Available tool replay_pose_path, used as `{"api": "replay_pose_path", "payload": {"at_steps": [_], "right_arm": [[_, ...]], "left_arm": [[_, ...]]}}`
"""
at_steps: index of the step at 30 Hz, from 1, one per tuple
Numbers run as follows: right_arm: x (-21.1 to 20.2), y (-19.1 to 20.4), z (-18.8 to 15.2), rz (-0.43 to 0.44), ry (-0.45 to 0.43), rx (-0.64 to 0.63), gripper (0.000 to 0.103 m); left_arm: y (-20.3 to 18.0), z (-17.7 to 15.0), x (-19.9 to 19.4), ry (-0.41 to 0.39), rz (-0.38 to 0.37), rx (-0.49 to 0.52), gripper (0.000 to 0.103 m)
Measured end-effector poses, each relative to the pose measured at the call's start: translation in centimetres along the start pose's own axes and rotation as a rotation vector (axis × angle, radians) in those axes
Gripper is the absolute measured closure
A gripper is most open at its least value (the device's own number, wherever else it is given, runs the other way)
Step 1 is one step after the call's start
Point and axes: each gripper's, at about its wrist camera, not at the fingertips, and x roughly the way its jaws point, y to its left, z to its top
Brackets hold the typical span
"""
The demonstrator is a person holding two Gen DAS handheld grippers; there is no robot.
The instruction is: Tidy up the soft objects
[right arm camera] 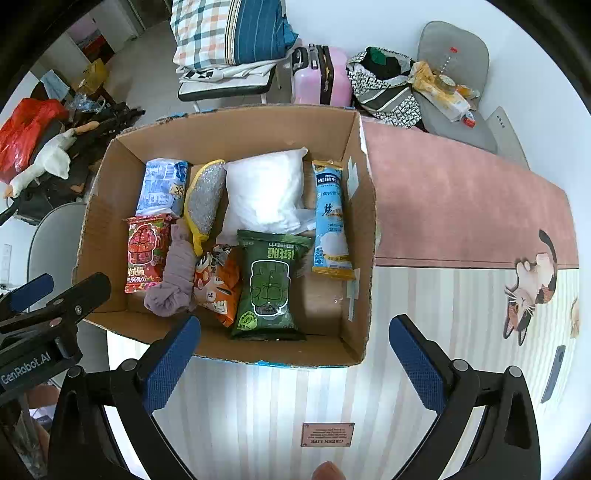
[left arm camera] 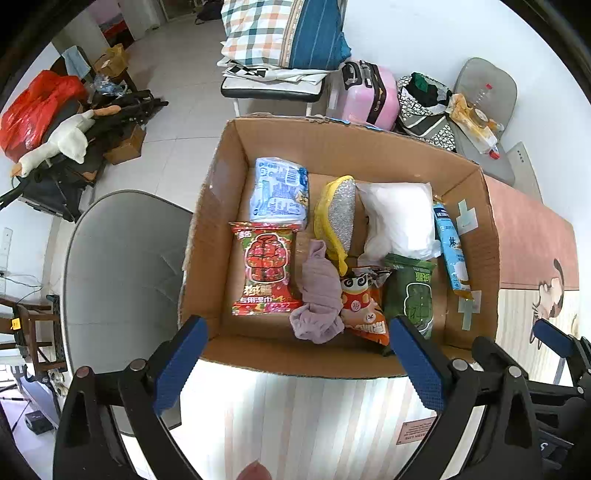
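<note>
Two grippers hang with their jaws spread wide and nothing between them, just short of one open cardboard box [right arm camera: 354,206] on a striped tablecloth [right arm camera: 266,398]: the left gripper [left arm camera: 297,363] at the box's near wall, the right gripper [right arm camera: 293,363] beside it at the near right corner. Eight soft items lie inside the box. Along the near wall, from the left, sit one red wipes pack [right arm camera: 144,251], one rolled mauve cloth [right arm camera: 175,280], one orange snack bag [right arm camera: 218,284] and one green wipes pack [right arm camera: 267,286]. Against the box's right wall lies one long light-blue packet [right arm camera: 330,221]. Toward the far wall rest one blue-and-white tissue pack [right arm camera: 162,186], one yellow-rimmed silver scouring pad [right arm camera: 205,195] and one white plastic-wrapped pillow [right arm camera: 264,188]. Beyond the box stand one pink suitcase [right arm camera: 321,75] and one folded plaid quilt [right arm camera: 229,31]; far left of it lies one plush goose [right arm camera: 46,160].
</note>
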Motion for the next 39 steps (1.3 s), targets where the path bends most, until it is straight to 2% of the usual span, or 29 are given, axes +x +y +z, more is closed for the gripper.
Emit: {"api": "replay_pose_path", "payload": {"at_steps": [4, 8, 14, 20, 25, 28, 34, 39], "right_arm": [[-1.6, -0.3, -0.3, -0.015, -0.035, 0.005, 0.0], [-4.7, -0.8, -1.4, 0.002, -0.073, 0.005, 0.0], [-12.2, -1.6, -4.7, 0.02, -0.171, -0.011, 0.0], [-19.4, -2.4, -8.0, 0.028, -0.271, -0.023, 0.0], [-24.2, -2.7, -10.3, 0.029, -0.337, -0.038, 0.0], [-26.5, -2.8, -11.6, 0.027, -0.37, -0.046, 0.0], [-29.5, -3.2, -13.3, 0.011, -0.407, -0.057, 0.0], [-31.3, -3.4, -14.4, 0.006, -0.434, -0.059, 0.0]], "left_arm": [[-0.1, -0.5, -1.8, -0.05, 0.028, 0.006, 0.003], [-0.3, -1.5, -5.2, -0.105, 0.022, 0.008, 0.003], [-1.6, -4.8, -13.0, -0.23, 0.028, 0.043, 0.003], [-2.1, -7.5, -18.1, -0.29, 0.028, 0.055, 0.003], [-2.4, -9.4, -21.1, -0.313, 0.009, 0.06, 0.003], [-2.3, -10.3, -23.0, -0.354, 0.013, 0.051, 0.003], [-2.0, -11.7, -26.2, -0.435, 0.015, 0.024, 0.003], [-2.5, -12.5, -26.9, -0.443, 0.005, 0.034, 0.003]]}}
